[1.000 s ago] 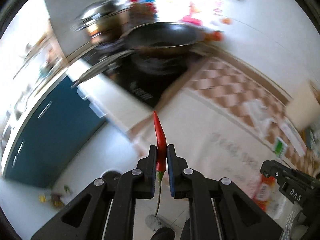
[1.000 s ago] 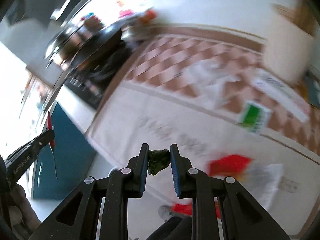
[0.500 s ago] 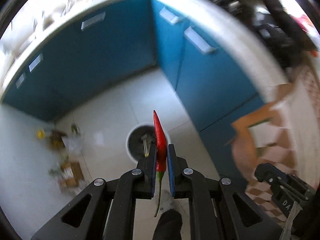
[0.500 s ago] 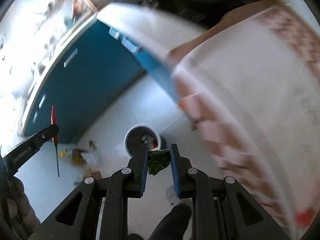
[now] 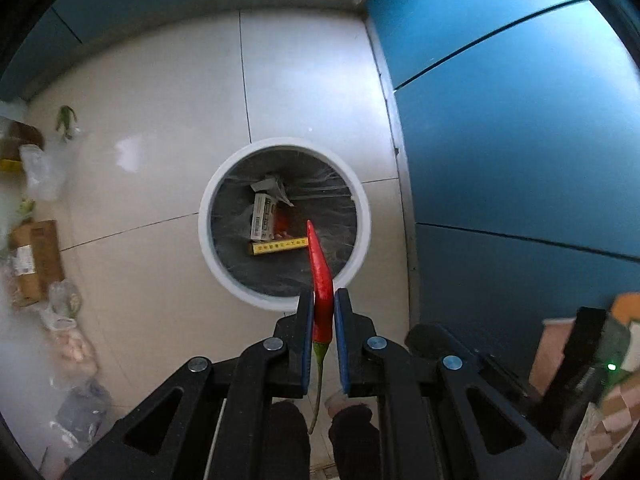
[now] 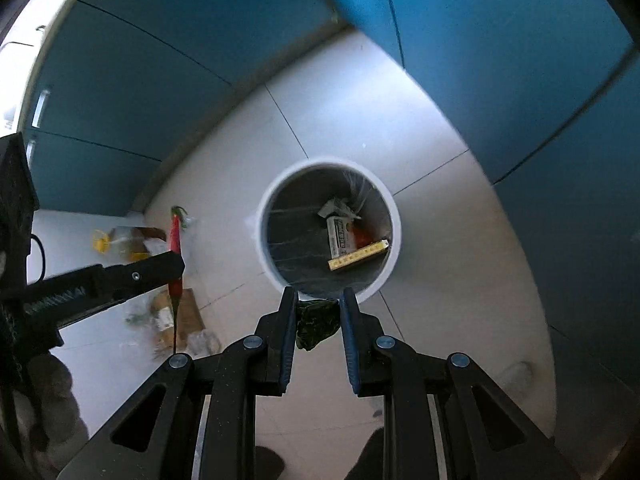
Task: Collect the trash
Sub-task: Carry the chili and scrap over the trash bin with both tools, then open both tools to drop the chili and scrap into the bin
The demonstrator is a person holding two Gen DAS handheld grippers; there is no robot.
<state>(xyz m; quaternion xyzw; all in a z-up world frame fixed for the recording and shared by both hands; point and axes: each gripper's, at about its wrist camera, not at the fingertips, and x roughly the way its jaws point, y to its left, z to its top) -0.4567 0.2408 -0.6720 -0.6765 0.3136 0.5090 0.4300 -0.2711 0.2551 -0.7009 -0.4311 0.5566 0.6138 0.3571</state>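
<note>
Left wrist view, floor: pale glossy tiled floor (image 5: pixel 152 184) bordered by teal flat-fronted cabinet doors (image 5: pixel 520 140).
Bin: round white-rimmed trash bin with a grey plastic liner (image 5: pixel 206 236) stands on the tiles near the cabinets, directly ahead of both grippers; also seen in the right wrist view (image 6: pixel 394 224).
Bin contents: white printed carton (image 5: pixel 263 216), yellow flat box (image 5: pixel 278 246), crumpled paper.
Floor clutter: brown cardboard piece (image 5: pixel 36 260) and clear plastic bags lie left of the bin, well apart from it.
Left gripper (image 5: pixel 322 316): jaws pinch a long red chilli pepper with green stem (image 5: pixel 320 272), tip overlapping the bin opening.
Right gripper (image 6: pixel 318 312): jaws clamp a dark green crumpled leaf scrap (image 6: pixel 316 318) just before the bin rim.
</note>
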